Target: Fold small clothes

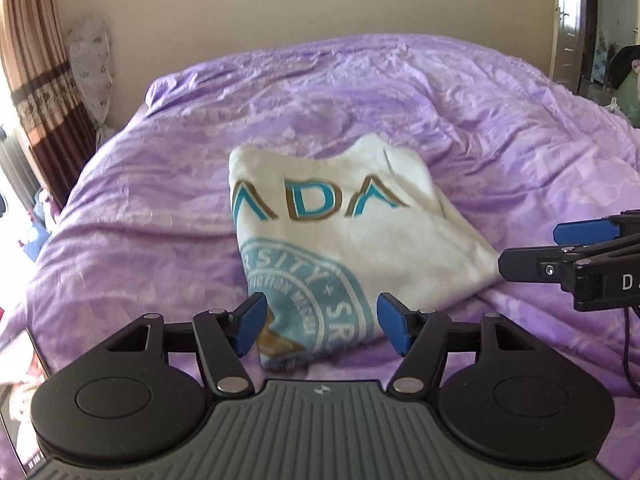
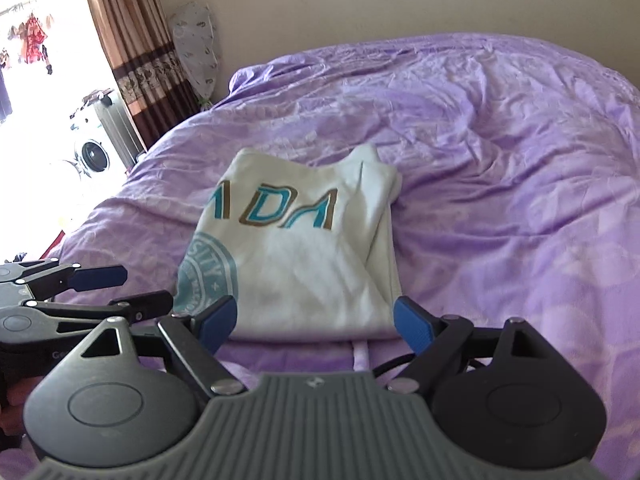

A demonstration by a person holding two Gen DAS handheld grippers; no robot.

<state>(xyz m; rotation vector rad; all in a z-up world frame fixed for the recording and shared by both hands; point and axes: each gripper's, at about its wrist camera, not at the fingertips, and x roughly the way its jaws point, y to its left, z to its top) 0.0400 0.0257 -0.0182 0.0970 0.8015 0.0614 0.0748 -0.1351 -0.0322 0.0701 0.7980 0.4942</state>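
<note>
Midway down a bed draped in a rumpled purple bedspread (image 1: pixel 460 92), a white T-shirt (image 1: pixel 352 236) lies folded into a rough rectangle, its teal and brown letters "ADA" and part of a round teal seal facing up. Nearest the cameras, the left gripper (image 1: pixel 318 322) hovers at the shirt's lower edge with its blue-padded jaws spread wide and nothing between them but the printed cloth behind. Just beside it, the right gripper (image 2: pixel 316 320) is likewise agape and empty-handed, its pads flanking the shirt's near hem; from the left wrist view it juts in at the right edge, near the shirt's corner. Beyond the bed, a brown patterned curtain (image 2: pixel 132 40) hangs beside a bright window, with a washing machine (image 2: pixel 94 152) below it, while a wrapped bouquet (image 2: pixel 198 44) leans against the beige wall (image 2: pixel 340 0).
</note>
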